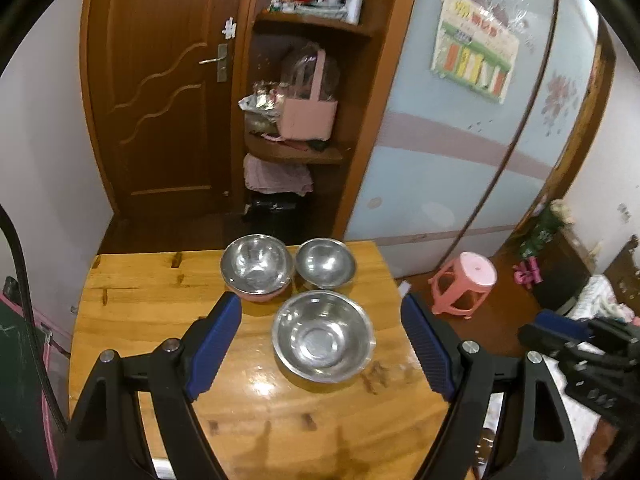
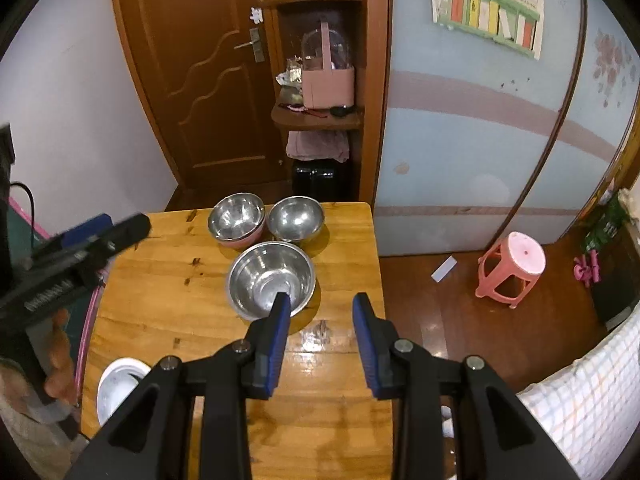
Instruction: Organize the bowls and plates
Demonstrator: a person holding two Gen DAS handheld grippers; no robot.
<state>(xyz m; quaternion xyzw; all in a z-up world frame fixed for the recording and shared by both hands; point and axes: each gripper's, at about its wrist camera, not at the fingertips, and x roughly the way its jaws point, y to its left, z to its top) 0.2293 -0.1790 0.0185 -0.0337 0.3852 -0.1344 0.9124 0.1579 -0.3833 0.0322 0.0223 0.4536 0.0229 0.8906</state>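
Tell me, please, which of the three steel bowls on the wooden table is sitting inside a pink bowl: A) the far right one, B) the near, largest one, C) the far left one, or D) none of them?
C: a pink rim shows beneath the far left steel bowl, while the far right bowl and the near large bowl rest straight on the table.

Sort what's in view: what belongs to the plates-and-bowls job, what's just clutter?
Job:
- near steel bowl
- far right steel bowl
- pink-bottomed steel bowl
- white dish at the table's near left edge

Clutter:
- pink stool
- pink basket on the shelf
- wall poster
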